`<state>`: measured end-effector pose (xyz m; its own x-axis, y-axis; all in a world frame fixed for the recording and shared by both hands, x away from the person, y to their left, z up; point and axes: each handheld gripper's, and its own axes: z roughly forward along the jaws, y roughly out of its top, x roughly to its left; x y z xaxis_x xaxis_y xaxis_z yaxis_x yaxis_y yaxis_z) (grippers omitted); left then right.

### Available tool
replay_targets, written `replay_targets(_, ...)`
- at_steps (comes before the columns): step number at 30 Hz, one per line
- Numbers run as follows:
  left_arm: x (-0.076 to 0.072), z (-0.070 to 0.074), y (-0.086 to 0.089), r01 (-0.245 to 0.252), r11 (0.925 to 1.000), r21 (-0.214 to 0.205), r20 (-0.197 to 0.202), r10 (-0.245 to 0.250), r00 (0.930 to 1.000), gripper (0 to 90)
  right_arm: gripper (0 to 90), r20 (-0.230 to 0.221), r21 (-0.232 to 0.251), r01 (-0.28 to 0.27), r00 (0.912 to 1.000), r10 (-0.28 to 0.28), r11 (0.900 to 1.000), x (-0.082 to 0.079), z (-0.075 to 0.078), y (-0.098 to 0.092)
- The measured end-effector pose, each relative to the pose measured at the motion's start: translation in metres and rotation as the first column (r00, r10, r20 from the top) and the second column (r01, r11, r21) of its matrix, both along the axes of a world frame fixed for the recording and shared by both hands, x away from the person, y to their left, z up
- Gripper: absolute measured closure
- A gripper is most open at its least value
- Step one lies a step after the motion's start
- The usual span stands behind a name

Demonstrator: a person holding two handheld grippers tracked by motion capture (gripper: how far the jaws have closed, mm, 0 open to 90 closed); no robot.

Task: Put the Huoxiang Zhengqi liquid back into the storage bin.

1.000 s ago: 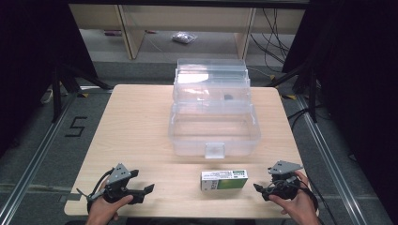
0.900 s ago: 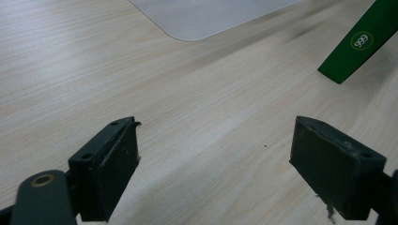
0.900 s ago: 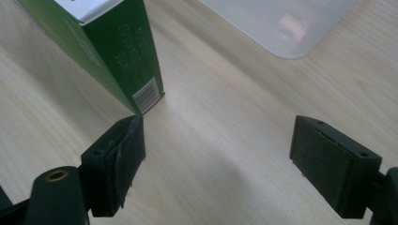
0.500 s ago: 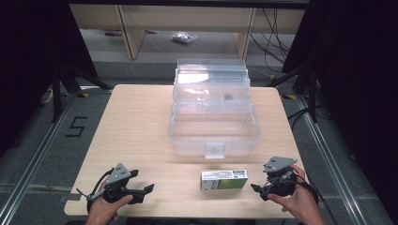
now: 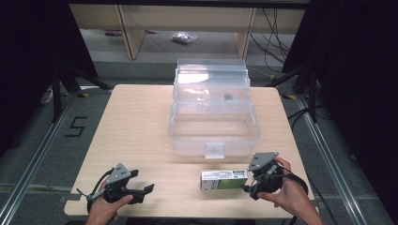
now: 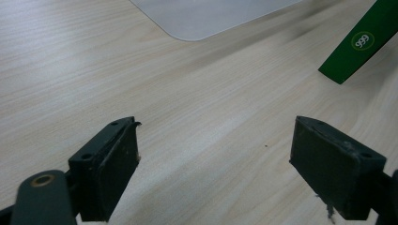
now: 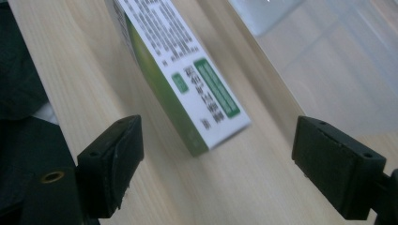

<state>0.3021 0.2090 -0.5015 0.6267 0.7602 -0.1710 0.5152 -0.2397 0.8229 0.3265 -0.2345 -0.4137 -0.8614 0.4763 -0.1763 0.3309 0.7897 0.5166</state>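
A small green and white carton (image 5: 224, 179) lies flat near the table's front edge, just in front of a clear plastic box (image 5: 213, 126) whose lid stands open. My right gripper (image 5: 248, 183) is open right at the carton's right end; in the right gripper view the carton (image 7: 180, 75) lies just ahead of the gap between the jaws, not touched. My left gripper (image 5: 146, 192) rests open at the front left. In the left gripper view nothing sits between my left gripper's (image 6: 213, 164) jaws, and the carton's green corner (image 6: 361, 44) shows far off.
The light wooden table (image 5: 136, 122) has bare wood left of the box. The clear box's front wall with its latch (image 5: 214, 150) stands close behind the carton. Dark floor, cables and shelving surround the table.
My right gripper has moved left and slightly forward, up to the carton's right end. The left gripper and the carton have stayed where they were.
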Motion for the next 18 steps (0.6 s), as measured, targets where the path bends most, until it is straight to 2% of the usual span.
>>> replay_targets(2,0.0,0.0,0.0,0.0,1.0,0.0,0.0,0.0,1.0,15.0,18.0,-0.037,0.007,-0.006,0.9993,0.006,1.0,0.0,0.004,0.008)
replay_targets(4,0.0,0.0,0.0,0.001,1.0,0.004,0.001,-0.001,1.0,15.0,18.4,-0.049,-0.002,-0.011,0.9987,0.011,0.9999,0.001,0.007,0.014)
replay_targets(5,0.0,0.001,0.001,0.004,1.0,0.006,0.002,-0.004,1.0,15.0,18.3,-0.044,-0.012,-0.04,0.9983,0.039,0.9991,0.003,0.008,0.018)
replay_targets(8,0.0,0.0,0.0,-0.002,1.0,-0.004,0.0,0.002,1.0,15.0,18.7,-0.068,-0.028,-0.053,0.9963,0.051,0.9982,0.005,0.008,0.028)
replay_targets(10,0.0,0.0,0.0,-0.003,1.0,0.001,0.0,0.003,1.0,15.0,19.9,-0.075,-0.04,-0.082,0.994,0.079,0.9958,0.01,0.006,0.035)
replay_targets(17,0.0,0.0,0.0,0.001,1.0,0.0,-0.002,-0.001,1.0,15.0,20.0,-0.088,-0.05,-0.098,0.9917,0.093,0.994,0.015,0.006,0.046)
replay_targets(18,0.0,0.0,0.0,0.0,1.0,0.008,0.002,0.0,1.0,15.0,20.4,-0.093,-0.059,-0.12,0.9891,0.114,0.9911,0.018,0.005,0.05)
